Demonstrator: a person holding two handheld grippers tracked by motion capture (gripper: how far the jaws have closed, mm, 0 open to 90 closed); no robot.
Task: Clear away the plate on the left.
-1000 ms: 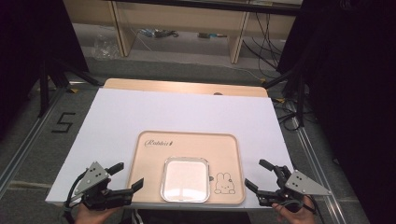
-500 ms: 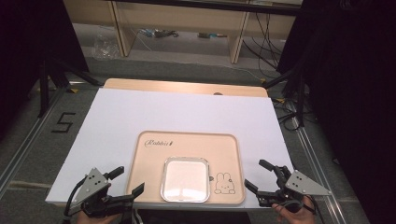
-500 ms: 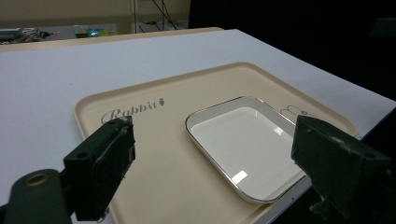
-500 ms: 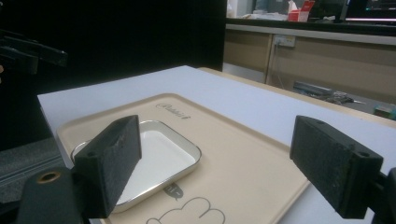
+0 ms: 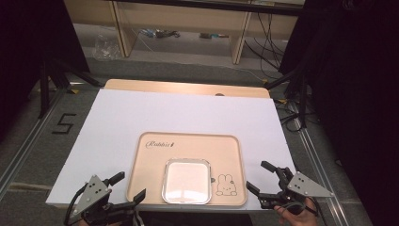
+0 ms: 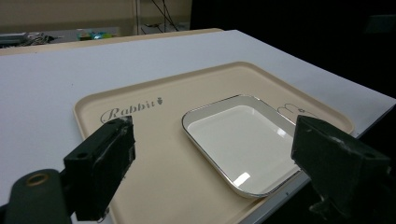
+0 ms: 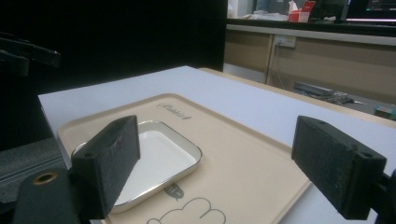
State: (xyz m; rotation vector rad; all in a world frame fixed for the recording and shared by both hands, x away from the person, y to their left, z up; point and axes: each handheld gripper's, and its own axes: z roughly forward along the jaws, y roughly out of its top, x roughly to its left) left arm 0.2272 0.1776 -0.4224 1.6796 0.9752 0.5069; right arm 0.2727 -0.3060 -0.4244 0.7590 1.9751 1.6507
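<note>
I am holding my left gripper (image 5: 128, 187) and right gripper (image 5: 258, 176) low at the near edge of the surface (image 5: 188, 113), fingers (image 6: 100, 161) spread wide on both and gripping nothing, so either can come in flat. Just beyond and between them, the white dish (image 5: 186, 181) is sitting near the front of the beige tray (image 5: 188, 143), within easy reach of both. It looks empty, though glare is washing out its floor. Past the fingers, the tray's far half is lying bare, leaving room to work.
</note>
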